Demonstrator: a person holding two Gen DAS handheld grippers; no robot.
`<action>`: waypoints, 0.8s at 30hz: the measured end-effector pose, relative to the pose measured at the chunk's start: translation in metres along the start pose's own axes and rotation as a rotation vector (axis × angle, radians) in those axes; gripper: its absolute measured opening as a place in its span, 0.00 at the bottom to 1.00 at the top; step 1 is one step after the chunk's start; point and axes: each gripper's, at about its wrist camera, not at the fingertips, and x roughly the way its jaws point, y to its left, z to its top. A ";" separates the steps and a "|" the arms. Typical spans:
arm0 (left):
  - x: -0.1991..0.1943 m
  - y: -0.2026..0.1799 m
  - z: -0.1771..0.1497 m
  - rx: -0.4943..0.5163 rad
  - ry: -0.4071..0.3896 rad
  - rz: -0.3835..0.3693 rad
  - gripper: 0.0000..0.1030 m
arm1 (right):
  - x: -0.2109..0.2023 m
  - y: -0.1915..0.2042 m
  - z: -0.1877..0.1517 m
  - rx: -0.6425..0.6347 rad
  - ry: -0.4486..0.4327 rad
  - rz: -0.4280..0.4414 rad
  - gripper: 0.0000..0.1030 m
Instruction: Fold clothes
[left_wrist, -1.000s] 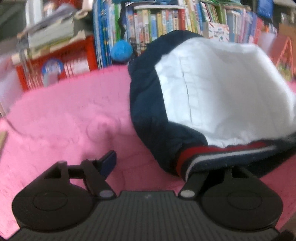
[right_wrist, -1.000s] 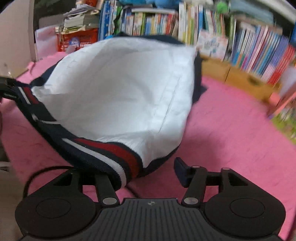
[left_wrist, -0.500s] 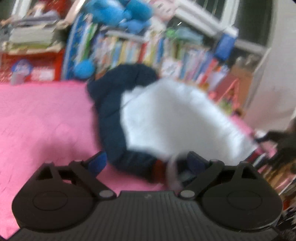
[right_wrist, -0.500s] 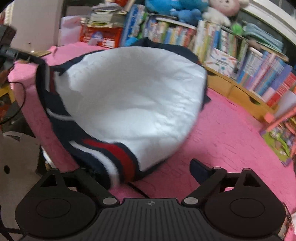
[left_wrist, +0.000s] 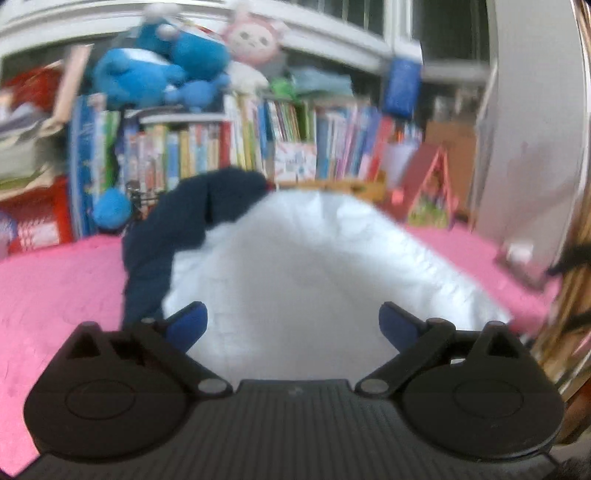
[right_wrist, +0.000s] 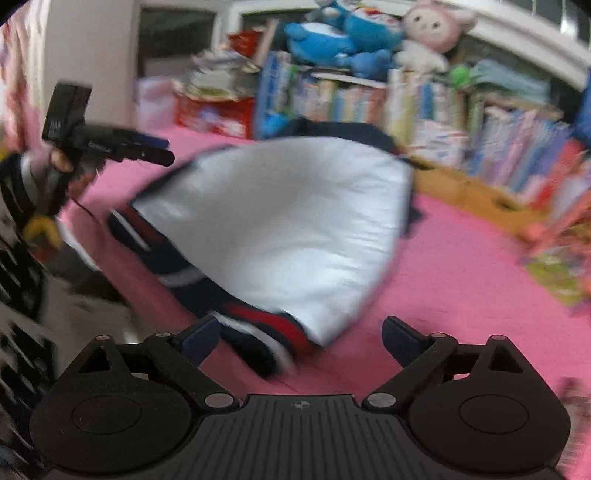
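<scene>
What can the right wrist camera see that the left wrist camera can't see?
Only the right wrist view shows the other gripper held in a hand, and the jacket's red and white striped hem. Only the left wrist view shows the navy sleeve bunched beside the white lining. Both show the jacket on the pink blanket, the bookshelf and the blue plush toy.

The right gripper (right_wrist: 299, 338) is wide open. The white-lined navy jacket (right_wrist: 295, 229) lies at twelve o'clock on the pink blanket (right_wrist: 461, 266).
</scene>
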 end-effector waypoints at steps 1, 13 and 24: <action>0.013 -0.009 -0.001 0.036 0.021 0.031 0.90 | -0.002 -0.001 -0.003 -0.051 0.017 -0.071 0.93; -0.003 0.025 -0.069 -0.116 0.157 0.152 0.84 | 0.119 -0.003 0.087 0.046 -0.164 -0.026 0.98; -0.070 0.072 -0.021 -0.247 0.064 0.156 0.86 | 0.260 0.072 0.110 0.083 -0.026 0.110 0.88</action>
